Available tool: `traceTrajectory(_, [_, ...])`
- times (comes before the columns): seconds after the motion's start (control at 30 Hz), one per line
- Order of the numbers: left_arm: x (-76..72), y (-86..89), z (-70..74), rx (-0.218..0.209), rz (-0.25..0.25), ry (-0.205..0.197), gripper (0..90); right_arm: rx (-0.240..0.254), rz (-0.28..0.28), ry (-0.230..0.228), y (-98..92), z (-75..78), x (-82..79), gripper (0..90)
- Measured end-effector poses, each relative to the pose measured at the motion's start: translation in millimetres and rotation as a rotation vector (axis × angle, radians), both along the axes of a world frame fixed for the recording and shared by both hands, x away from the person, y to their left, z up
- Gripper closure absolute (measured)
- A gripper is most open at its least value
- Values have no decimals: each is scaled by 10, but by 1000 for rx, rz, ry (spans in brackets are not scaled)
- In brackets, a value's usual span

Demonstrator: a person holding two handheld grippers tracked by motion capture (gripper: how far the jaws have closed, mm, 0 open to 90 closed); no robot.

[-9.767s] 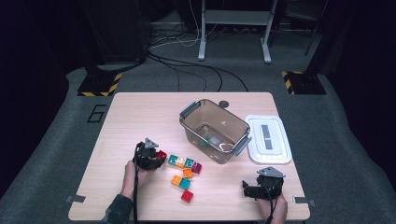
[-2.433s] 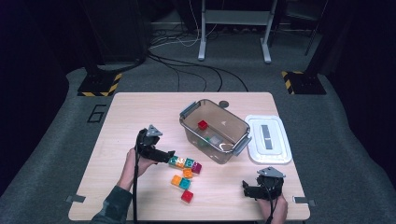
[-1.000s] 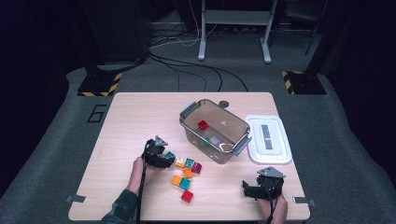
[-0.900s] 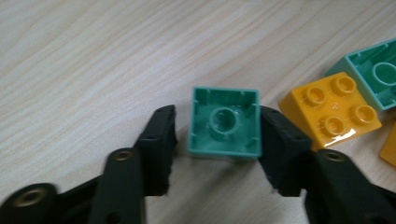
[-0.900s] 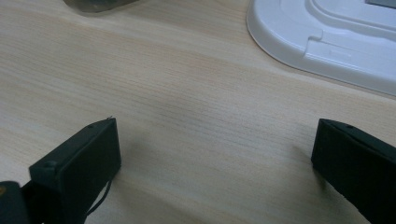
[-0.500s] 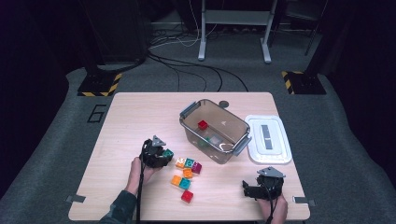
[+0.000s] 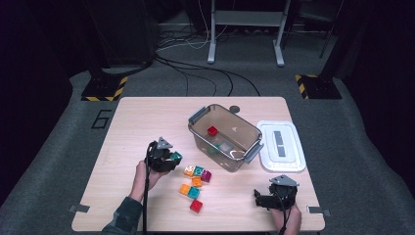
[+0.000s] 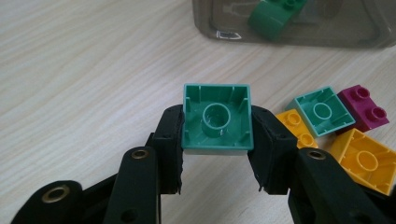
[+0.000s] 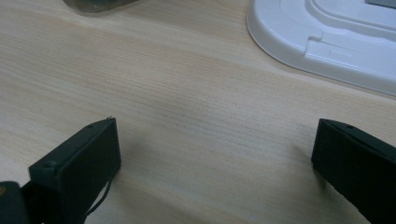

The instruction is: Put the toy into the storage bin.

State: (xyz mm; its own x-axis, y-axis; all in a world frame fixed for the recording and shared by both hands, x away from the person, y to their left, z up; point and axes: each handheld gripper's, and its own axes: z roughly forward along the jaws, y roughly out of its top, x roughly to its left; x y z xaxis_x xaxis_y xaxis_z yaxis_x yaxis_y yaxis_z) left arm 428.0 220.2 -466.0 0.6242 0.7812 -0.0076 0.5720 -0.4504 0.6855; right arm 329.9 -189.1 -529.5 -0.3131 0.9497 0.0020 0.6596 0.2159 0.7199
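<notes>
Left claw (image 8: pixel 216 154) pinches a green brick (image 8: pixel 217 119) by two opposite sides, hollow underside toward its camera, lifted off the desk (image 7: pixel 127 127); its jaws have just been closing onto it. In the high view this claw (image 7: pixel 171 157) sits just left of the loose bricks (image 7: pixel 195 178), which lie in front of the clear bin (image 7: pixel 224 137). A red brick (image 7: pixel 212 131) and a green piece (image 8: pixel 275 14) lie inside the bin. Right claw (image 9: pixel 215 154) rests wide apart on bare desk, holding nothing, near the white lid (image 9: pixel 327 37).
</notes>
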Motion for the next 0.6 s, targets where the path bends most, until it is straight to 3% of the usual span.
traceTrajectory(0.3, [11,29,185,-4,6,-30,582,1,-2,2,5,0,-1,0])
traceTrajectory(0.6, [59,10,443,-4,-22,-59,582,-2,-7,1,3,0,-1,0])
